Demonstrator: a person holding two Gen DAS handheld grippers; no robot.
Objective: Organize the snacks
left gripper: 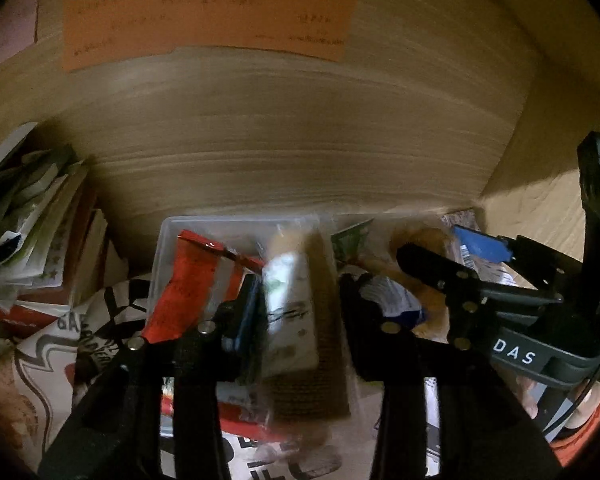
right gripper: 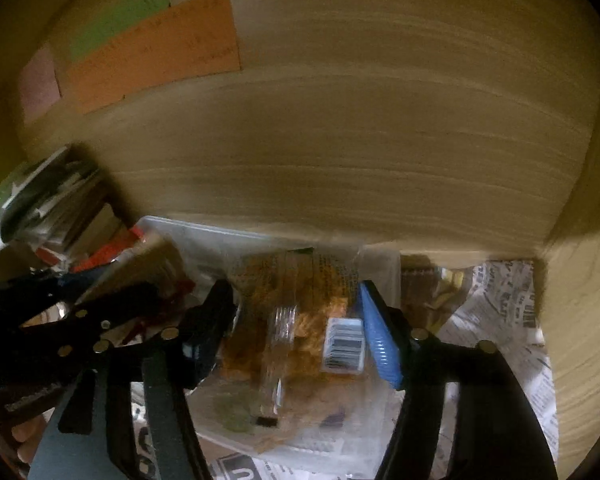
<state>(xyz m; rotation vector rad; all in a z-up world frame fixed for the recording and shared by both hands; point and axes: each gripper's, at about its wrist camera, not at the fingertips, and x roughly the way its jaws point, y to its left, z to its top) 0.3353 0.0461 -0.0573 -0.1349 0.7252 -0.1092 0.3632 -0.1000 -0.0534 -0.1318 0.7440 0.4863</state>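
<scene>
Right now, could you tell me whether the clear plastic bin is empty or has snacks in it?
It has snacks in it. Inside the clear plastic bin a red packet stands against its left wall, beside a white-labelled packet.

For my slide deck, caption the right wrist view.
Right gripper straddling an orange snack packet above a clear plastic bin.

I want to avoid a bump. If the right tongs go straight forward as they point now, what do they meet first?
Most likely the orange snack packet, which already lies between the fingers of the right tongs in the clear plastic bin. Behind it stands the wooden back wall. Depth is unclear in this blurred view.
</scene>
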